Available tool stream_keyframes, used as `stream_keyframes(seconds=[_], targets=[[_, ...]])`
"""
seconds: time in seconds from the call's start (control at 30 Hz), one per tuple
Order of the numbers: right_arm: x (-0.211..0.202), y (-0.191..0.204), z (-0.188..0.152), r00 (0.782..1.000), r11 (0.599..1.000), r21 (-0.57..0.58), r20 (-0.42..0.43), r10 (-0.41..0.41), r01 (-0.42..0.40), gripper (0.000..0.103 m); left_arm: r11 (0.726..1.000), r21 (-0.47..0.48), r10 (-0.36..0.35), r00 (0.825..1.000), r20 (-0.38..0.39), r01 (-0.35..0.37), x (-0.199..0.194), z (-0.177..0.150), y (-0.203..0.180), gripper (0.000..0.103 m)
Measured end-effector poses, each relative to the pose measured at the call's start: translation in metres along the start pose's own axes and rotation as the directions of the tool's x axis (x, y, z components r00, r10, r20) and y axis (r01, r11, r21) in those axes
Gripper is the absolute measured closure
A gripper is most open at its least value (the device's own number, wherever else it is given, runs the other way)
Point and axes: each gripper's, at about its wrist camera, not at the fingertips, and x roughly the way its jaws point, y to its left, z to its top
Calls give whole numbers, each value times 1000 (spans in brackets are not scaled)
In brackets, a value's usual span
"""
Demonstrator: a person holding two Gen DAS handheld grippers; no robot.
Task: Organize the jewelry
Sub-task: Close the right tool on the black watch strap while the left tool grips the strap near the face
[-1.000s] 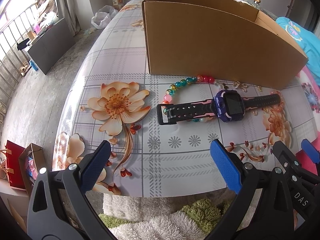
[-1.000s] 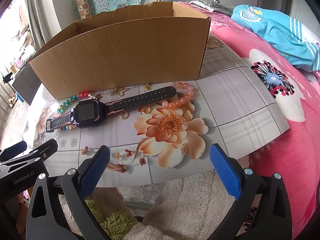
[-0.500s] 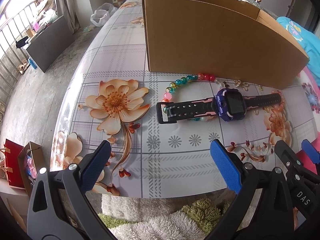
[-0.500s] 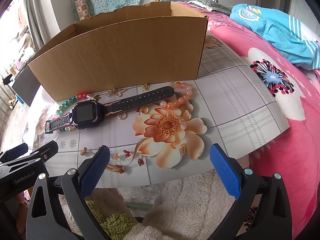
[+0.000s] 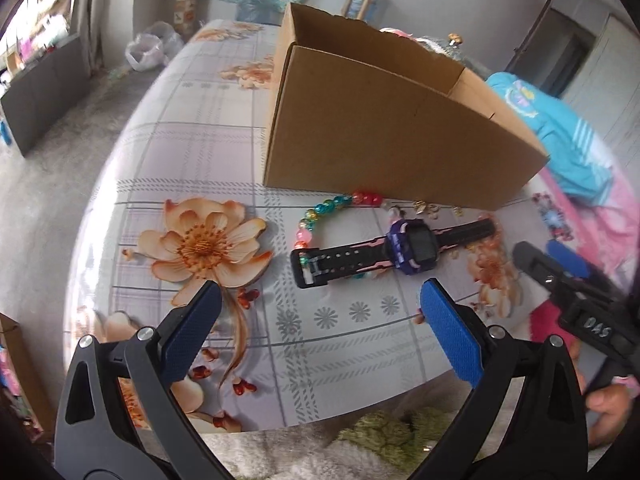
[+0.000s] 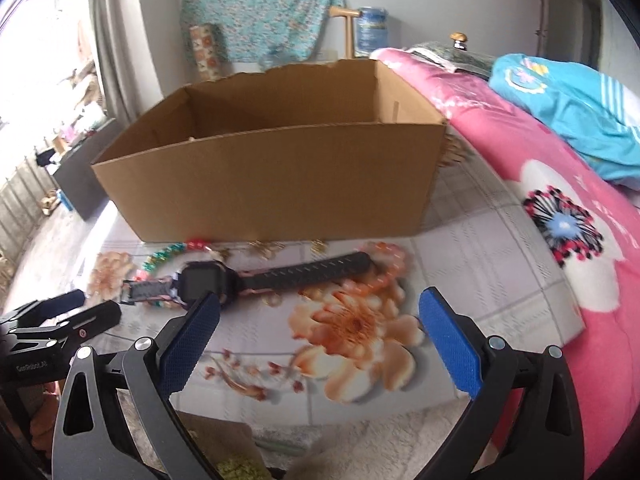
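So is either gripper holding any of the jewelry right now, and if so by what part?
Nothing is held. The left gripper and right gripper are both open, short of the watch, which lies on the table.

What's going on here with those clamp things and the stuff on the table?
A person holds a two-finger gripper in each hand, tidying jewelry. Both the left gripper and right gripper are open and empty, hovering over the near edge of the flowered table. A watch lies flat across a multicolored bead bracelet, with a peach bead bracelet and small gold pieces nearby, all in front of an open cardboard box. Nothing is picked up yet.
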Motion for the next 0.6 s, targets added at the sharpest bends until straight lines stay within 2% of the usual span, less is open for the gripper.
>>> stream_keyframes(seconds=[0.03,0.13,0.27,0.33,0.37,0.4,0.6], targets=[[3,2,1,1000,1000,-4,-2,15,-15,12,999,-31,-31,1000,4,31,0,2,6,7],[14,12,5,997,997,-16,-15,82,-82,25,996,-61,-56,998,25,58,3,3,15,7],[36,14,7,979,981,0,-68,193,-193,43,998,-37,-46,998,36,47,10,5,9,7],[46,16,6,971,975,6,-91,223,-224,47,998,-11,-53,998,35,54,10,3,4,8],[50,17,6,967,972,8,-101,233,-233,51,998,1,-61,998,33,61,11,4,2,11],[55,19,5,962,969,11,-115,246,-247,55,998,8,-67,997,29,67,13,5,0,20],[65,24,5,949,956,-4,-124,291,-294,65,997,-30,-76,996,-40,75,30,8,6,42]])
